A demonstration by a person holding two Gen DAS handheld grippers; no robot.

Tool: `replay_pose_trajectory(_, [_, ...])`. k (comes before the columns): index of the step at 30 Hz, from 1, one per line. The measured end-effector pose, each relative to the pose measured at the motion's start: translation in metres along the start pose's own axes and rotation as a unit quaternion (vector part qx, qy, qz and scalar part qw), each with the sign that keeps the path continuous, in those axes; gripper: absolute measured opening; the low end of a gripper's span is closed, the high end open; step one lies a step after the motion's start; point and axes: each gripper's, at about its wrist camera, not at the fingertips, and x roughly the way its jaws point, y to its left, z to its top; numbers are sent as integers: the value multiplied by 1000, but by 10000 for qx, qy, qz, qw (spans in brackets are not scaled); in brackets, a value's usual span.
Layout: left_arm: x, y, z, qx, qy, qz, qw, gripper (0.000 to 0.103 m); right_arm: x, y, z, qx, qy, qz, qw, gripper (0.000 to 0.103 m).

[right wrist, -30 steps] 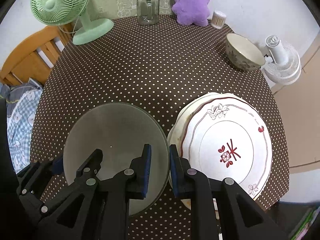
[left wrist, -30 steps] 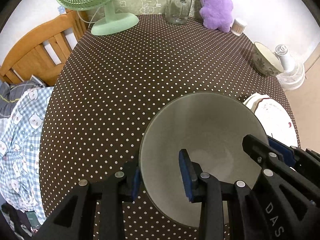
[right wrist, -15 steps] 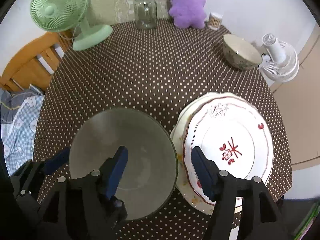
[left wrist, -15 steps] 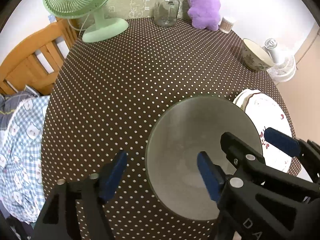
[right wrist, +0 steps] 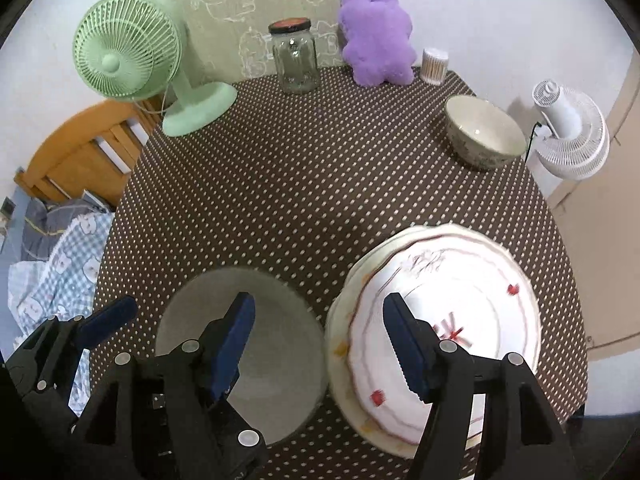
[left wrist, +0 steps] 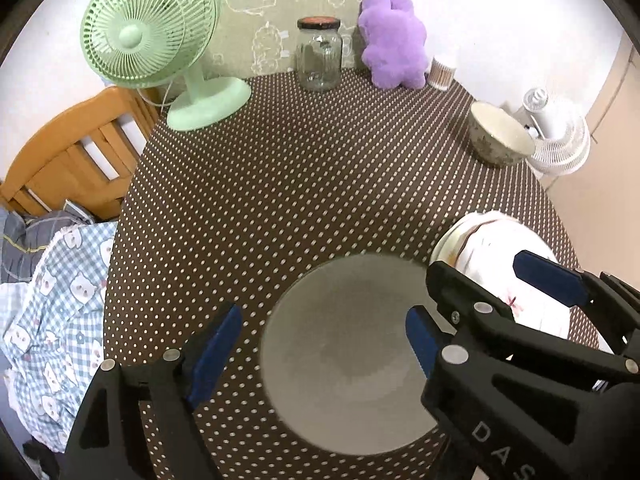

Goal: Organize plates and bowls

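A grey frosted bowl (left wrist: 340, 360) (right wrist: 276, 376) rests on the dotted tablecloth near the front edge. My left gripper (left wrist: 318, 340) hovers above the bowl's left rim. Its jaws are opening and nothing touches the pads. My right gripper (right wrist: 320, 332) is open above the gap between the bowl and a stack of white plates (right wrist: 480, 292) (left wrist: 476, 244) with red markings. It holds nothing. One of the left gripper's fingers (right wrist: 108, 316) shows at the lower left of the right wrist view. A patterned bowl (right wrist: 482, 132) (left wrist: 500, 140) stands at the far right.
At the back of the table stand a green fan (left wrist: 160, 52), a glass jar (left wrist: 319, 56), a purple plush toy (left wrist: 394, 40) and a small swab holder (left wrist: 442, 72). A white fan (right wrist: 572, 132) sits beyond the right edge. Left of the table is a wooden chair (left wrist: 76, 148) with clothes.
Both grippers were shut on the grey bowl's rims; both have let go, opened wide and risen. The bowl stays on the table beside the plates.
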Motion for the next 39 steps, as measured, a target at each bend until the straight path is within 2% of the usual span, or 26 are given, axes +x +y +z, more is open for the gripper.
replay_pose_trajectory(17, [-7, -76, 49, -235, -385, 195, 9988, 85, -23, -81, 49, -206, -319, -120, 9992, 70])
replay_pose_trajectory(23, [-5, -103, 69, -247, -540, 126, 9982, 85, -27, -112, 69, -250, -455, -184, 9985, 70])
replay_pose_trajectory(39, [25, -164, 133, -170, -800, 158, 9965, 85, -5, -181, 123, -104, -779, -174, 9968, 70])
